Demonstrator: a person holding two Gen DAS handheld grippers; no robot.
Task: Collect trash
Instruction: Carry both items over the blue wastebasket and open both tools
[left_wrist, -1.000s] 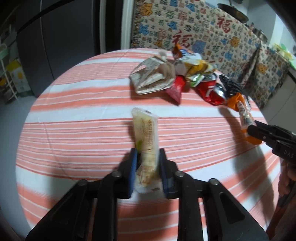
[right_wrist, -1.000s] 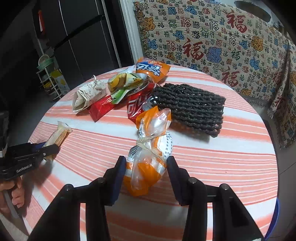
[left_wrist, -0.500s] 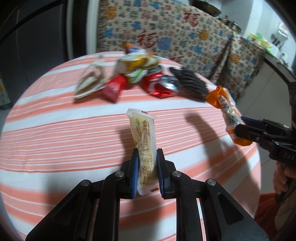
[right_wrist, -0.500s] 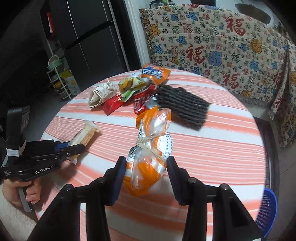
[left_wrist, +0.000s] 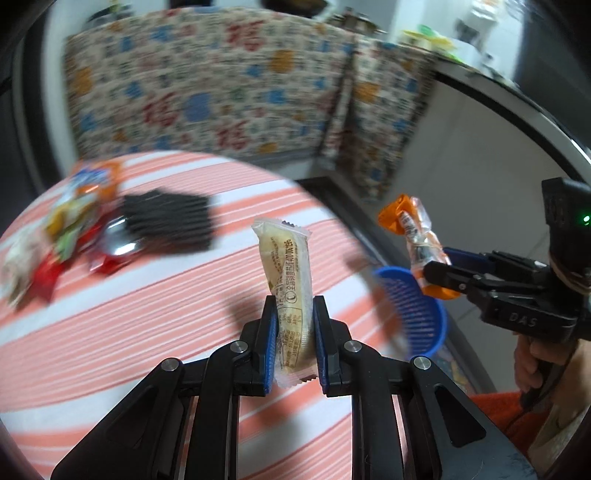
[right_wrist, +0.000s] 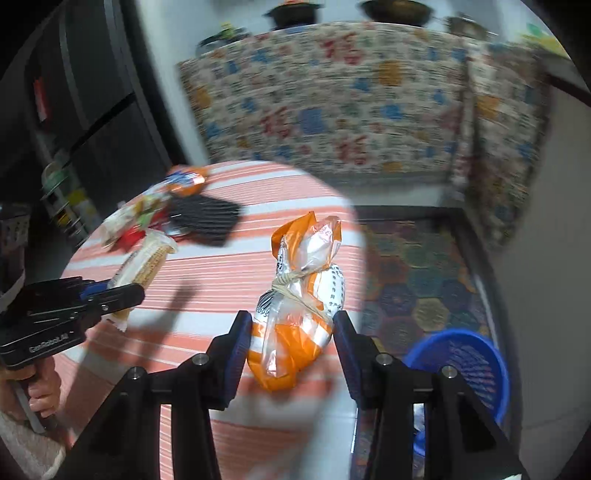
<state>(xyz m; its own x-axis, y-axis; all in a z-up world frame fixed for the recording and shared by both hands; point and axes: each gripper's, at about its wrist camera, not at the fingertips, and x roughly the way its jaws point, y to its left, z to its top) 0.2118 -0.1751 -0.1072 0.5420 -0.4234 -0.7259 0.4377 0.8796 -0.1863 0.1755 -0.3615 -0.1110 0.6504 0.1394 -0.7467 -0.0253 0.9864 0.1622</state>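
Left claw (left_wrist: 294, 328) grips pale snack wrapper (left_wrist: 288, 280).

Wrapper heap (left_wrist: 66, 236) (motion-blurred) beyond telling

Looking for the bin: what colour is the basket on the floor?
Blue, with slotted walls. The basket shows best in the right wrist view.
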